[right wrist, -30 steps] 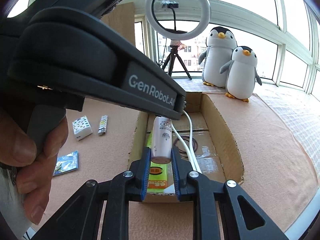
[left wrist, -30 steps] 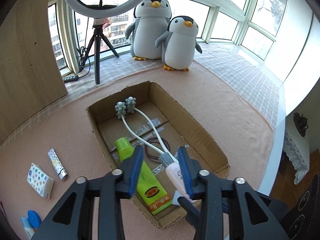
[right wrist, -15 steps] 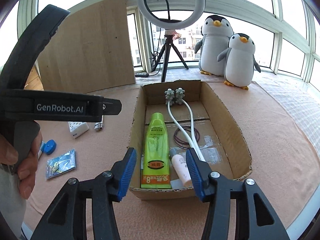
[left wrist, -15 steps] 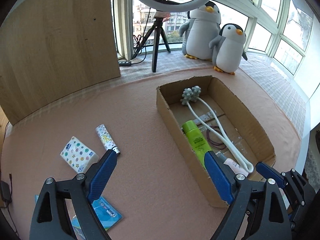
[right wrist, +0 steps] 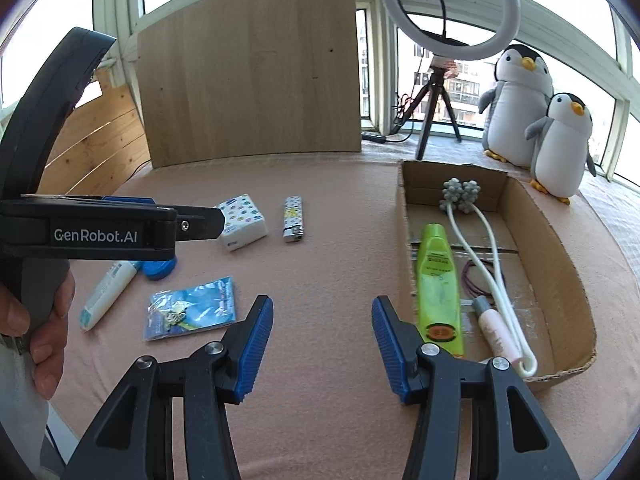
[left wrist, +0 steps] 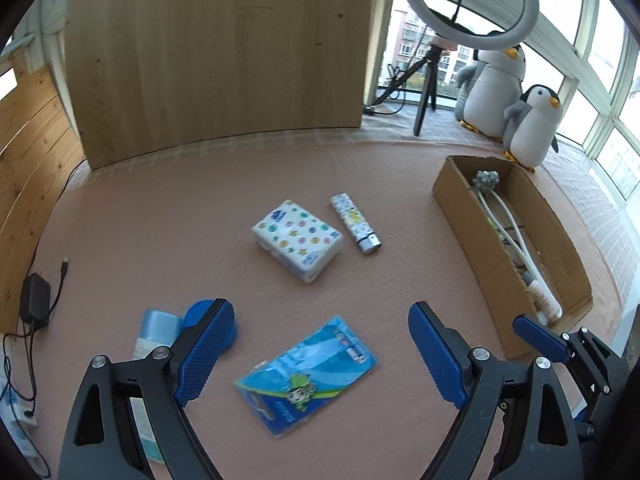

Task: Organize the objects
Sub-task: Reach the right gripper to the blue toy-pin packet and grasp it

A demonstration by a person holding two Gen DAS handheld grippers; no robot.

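Note:
My left gripper hangs open and wide above the pink mat, over a blue cartoon packet. Beyond it lie a patterned tissue pack and a patterned lighter. A white tube with a blue cap lies by the left finger. My right gripper is open and holds nothing, just left of the cardboard box. In the box lie a green tube, a pink bottle, a white two-headed massager and a purple hair tie.
A person's hand holds the left gripper's handle at the left of the right wrist view. A wooden board, a ring light on a tripod and two plush penguins stand behind the mat. A charger with cable lies at the mat's left edge.
My right gripper opened and let the pink bottle go; it now lies in the box. My left gripper opened wide and swung left from the box to above the loose items.

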